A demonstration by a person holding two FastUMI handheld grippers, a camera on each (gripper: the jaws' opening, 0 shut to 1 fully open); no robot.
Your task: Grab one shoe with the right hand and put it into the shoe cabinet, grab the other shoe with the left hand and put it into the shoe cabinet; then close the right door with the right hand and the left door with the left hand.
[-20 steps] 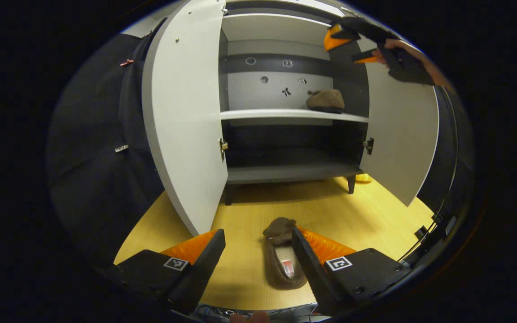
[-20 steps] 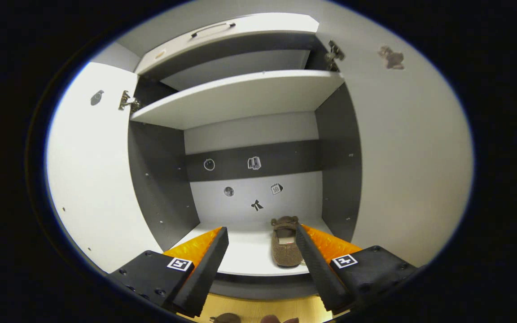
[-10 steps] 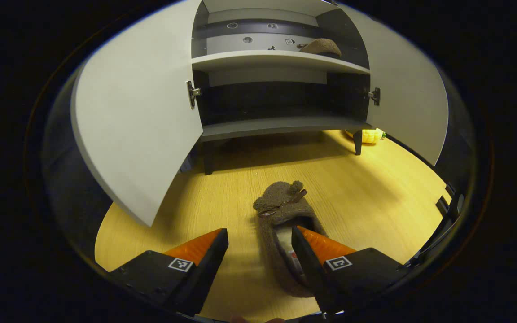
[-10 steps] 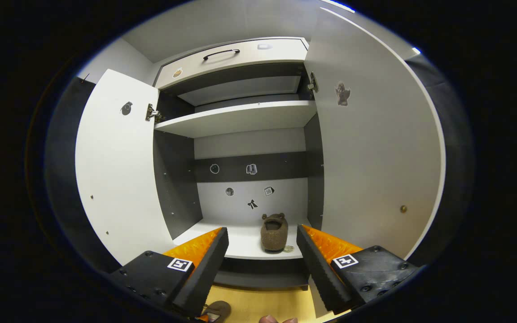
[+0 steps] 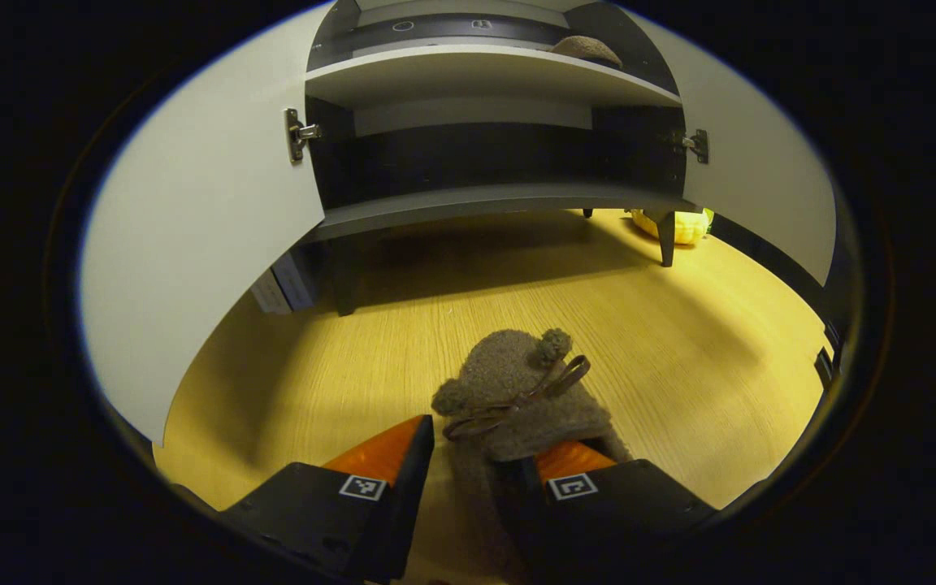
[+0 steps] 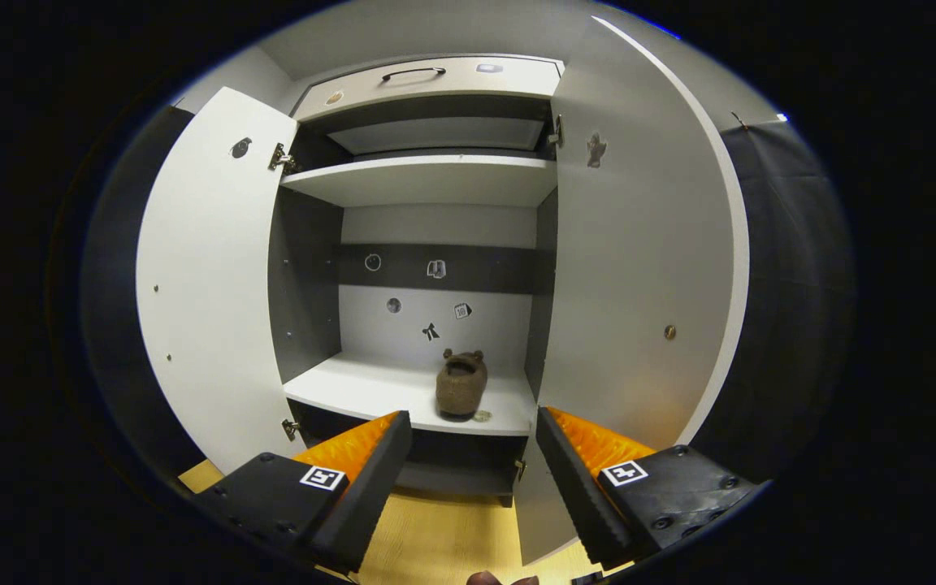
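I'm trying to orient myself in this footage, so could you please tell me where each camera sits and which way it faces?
Left gripper view: low over the wooden floor, facing the shoe cabinet; its own left gripper closes around the floor shoe.
Right gripper view: higher up, facing the cabinet's middle shelf; its own right gripper is open, empty.
Shared: the cabinet, both open doors, the shelved shoe.

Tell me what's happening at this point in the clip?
One brown shoe already sits on the cabinet's middle shelf, and the right gripper hangs open in front of it. The left gripper is down at the second shoe on the wooden floor, its fingers straddling the heel. Both doors stand open.
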